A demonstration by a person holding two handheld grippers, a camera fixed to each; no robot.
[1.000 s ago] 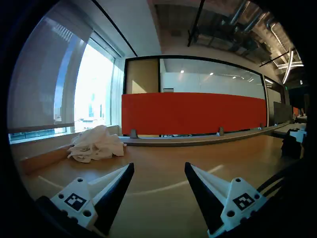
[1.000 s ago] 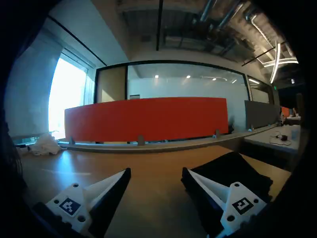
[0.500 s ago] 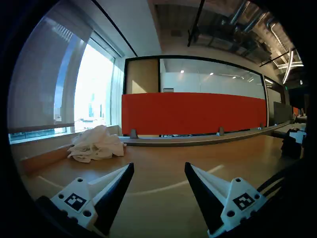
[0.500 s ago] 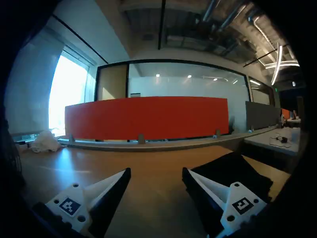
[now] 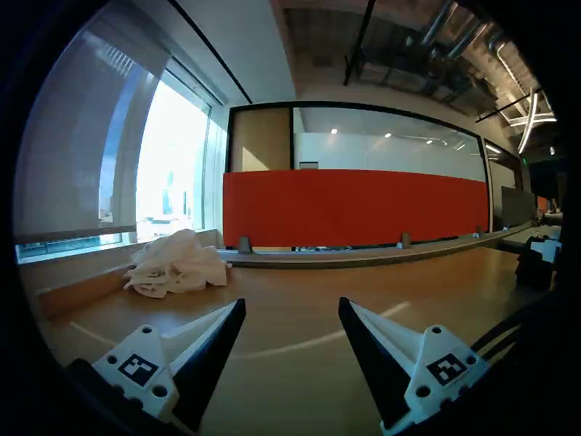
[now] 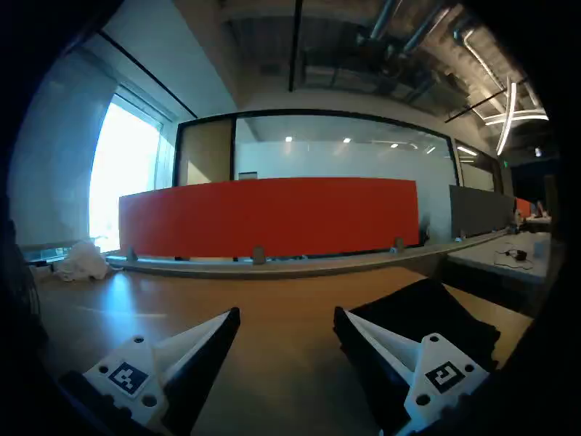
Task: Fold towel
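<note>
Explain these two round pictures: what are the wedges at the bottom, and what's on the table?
No robot here: a person carries two hand-held two-finger grippers, each with a fisheye camera looking forward. One picture comes from the left gripper, the other from the right gripper; the wedges are their fingers. Both are open, holding nothing. On the wooden table lie a crumpled white towel by the window and a stack of folded black cloth ahead and to the right of the right gripper. A red divider panel stands behind.
</note>
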